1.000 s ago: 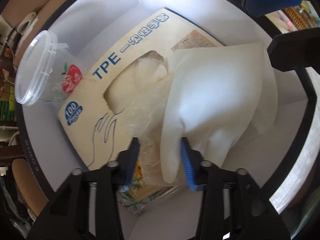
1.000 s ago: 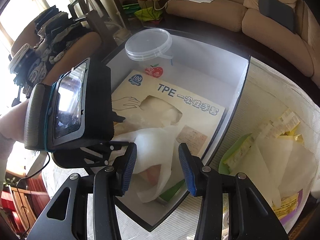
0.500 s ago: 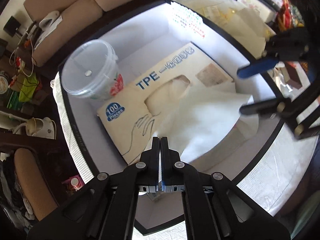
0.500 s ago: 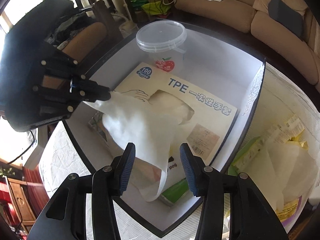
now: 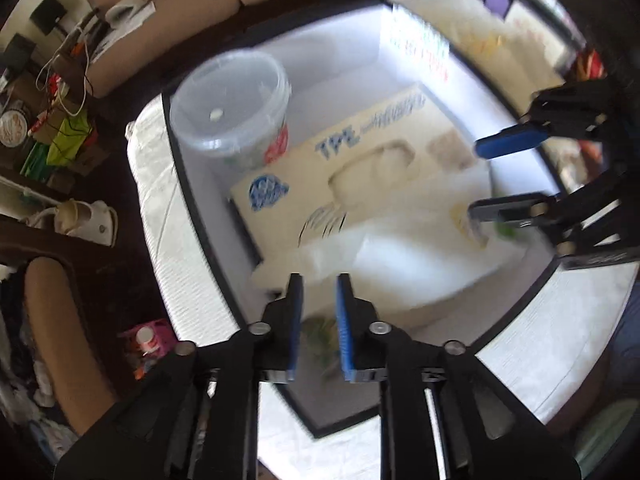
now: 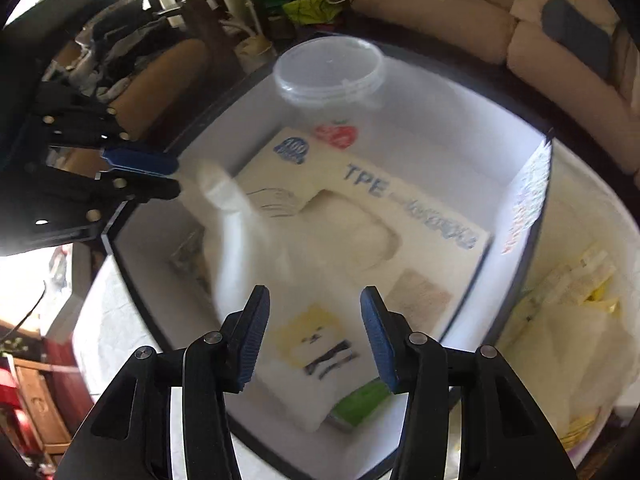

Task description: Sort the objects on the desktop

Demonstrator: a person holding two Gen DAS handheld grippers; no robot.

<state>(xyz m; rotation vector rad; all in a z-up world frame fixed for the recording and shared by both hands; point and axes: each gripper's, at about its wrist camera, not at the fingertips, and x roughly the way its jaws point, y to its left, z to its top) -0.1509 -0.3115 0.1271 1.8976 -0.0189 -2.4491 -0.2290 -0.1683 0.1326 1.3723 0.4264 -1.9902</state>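
Observation:
A white bin point(image 5: 344, 64) point(image 6: 440, 120) holds a cream TPE glove box point(image 5: 360, 160) point(image 6: 360, 208), a clear plastic tub point(image 5: 228, 104) point(image 6: 328, 68) and a white glove point(image 5: 392, 264) point(image 6: 236, 216). The glove lies loose over the box's near side, blurred. My left gripper point(image 5: 318, 284) is open just above the glove's edge and holds nothing. It shows at the left of the right wrist view point(image 6: 160, 176). My right gripper point(image 6: 314, 300) is open and empty over a yellow-and-white pack point(image 6: 316, 344). It shows at the right of the left wrist view point(image 5: 492, 176).
A green-edged packet point(image 6: 360, 400) lies at the bin's near corner. Yellow and white packets point(image 6: 568, 312) lie outside the bin to the right, on a white cloth point(image 5: 540, 340). A beige sofa point(image 6: 480, 12) and a brown chair point(image 5: 56, 340) stand around the table.
My left gripper was shut on the glove half a second ago. It has opened, pulled back and up, and the glove has dropped onto the box. The right gripper stays open.

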